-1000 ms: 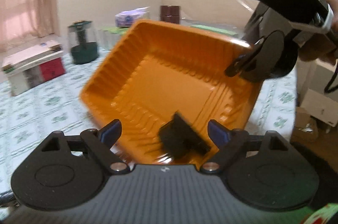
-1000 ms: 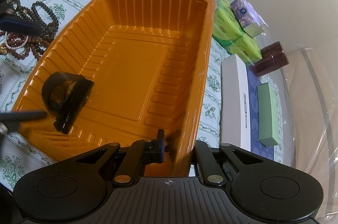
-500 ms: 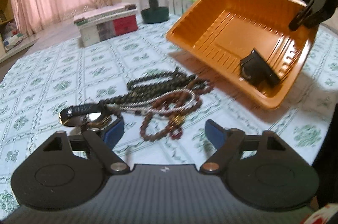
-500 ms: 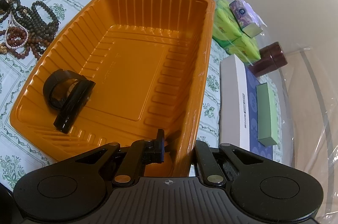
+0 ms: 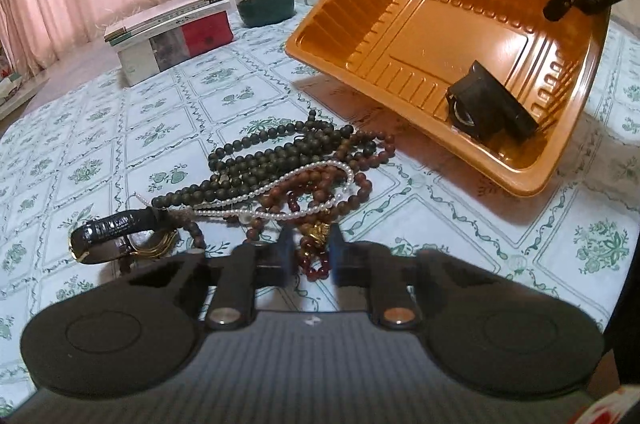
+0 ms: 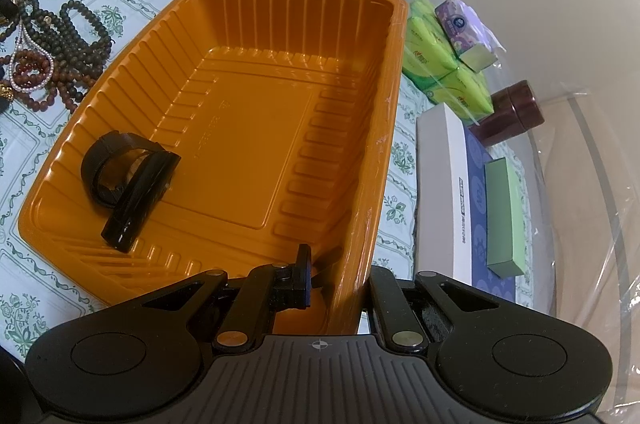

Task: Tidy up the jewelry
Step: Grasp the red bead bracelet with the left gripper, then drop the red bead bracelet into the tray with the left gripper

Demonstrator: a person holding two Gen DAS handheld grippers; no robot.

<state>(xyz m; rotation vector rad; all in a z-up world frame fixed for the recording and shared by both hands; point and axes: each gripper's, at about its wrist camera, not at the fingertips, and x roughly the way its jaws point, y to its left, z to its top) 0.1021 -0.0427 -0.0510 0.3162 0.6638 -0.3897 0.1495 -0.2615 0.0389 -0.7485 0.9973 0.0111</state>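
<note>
Closing narrowly, the left gripper (image 5: pixel 310 256) seemingly pinches red beads (image 5: pixel 314 264) at lower centre; the right gripper (image 6: pixel 336 276) clamps the orange tray (image 6: pixel 384 152) wall.

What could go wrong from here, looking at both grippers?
1. The left gripper has just been closing on dark red beads that lie tangled with the pearl strand; lifting may drag the whole pile.
2. The right gripper holds the tilted tray by one wall; the black watch inside could slide or tumble out.
</note>
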